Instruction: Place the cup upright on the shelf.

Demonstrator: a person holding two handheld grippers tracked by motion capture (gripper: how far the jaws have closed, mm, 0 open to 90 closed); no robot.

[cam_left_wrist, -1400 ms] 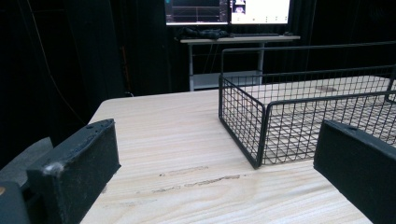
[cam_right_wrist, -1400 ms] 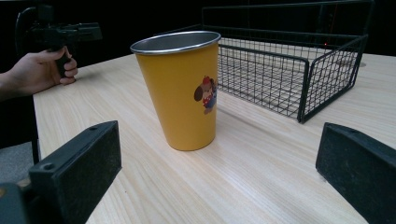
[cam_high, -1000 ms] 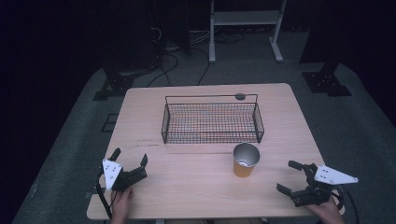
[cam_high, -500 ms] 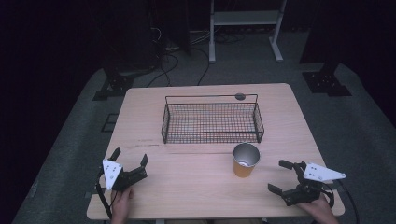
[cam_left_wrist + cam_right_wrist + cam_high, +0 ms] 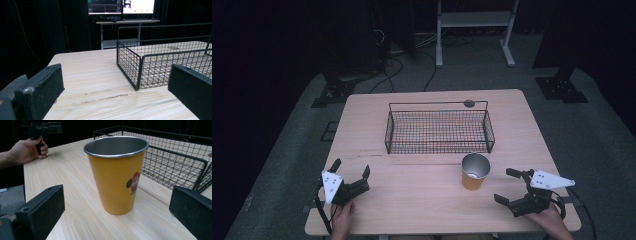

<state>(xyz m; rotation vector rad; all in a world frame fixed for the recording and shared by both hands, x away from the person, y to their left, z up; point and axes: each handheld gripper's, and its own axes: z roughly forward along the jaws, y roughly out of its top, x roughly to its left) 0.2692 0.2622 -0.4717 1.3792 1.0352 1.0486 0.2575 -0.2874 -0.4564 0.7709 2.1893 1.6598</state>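
Observation:
An orange metal cup with a small printed figure stands upright on the wooden table, just in front of the black wire basket. My right gripper is open, a short way to the right of the cup and pointing at it; nothing is between its jaws. My left gripper is open near the front left of the table, facing the basket's left end. The basket holds nothing that I can see.
A small dark round disc lies on the table behind the basket. Beyond the table are a white desk frame with monitors on it, floor cables and dark stands. A hand holding the left gripper appears in the right gripper view.
My right gripper has moved left along the front edge, closer to the cup, still open. The left gripper has stayed put.

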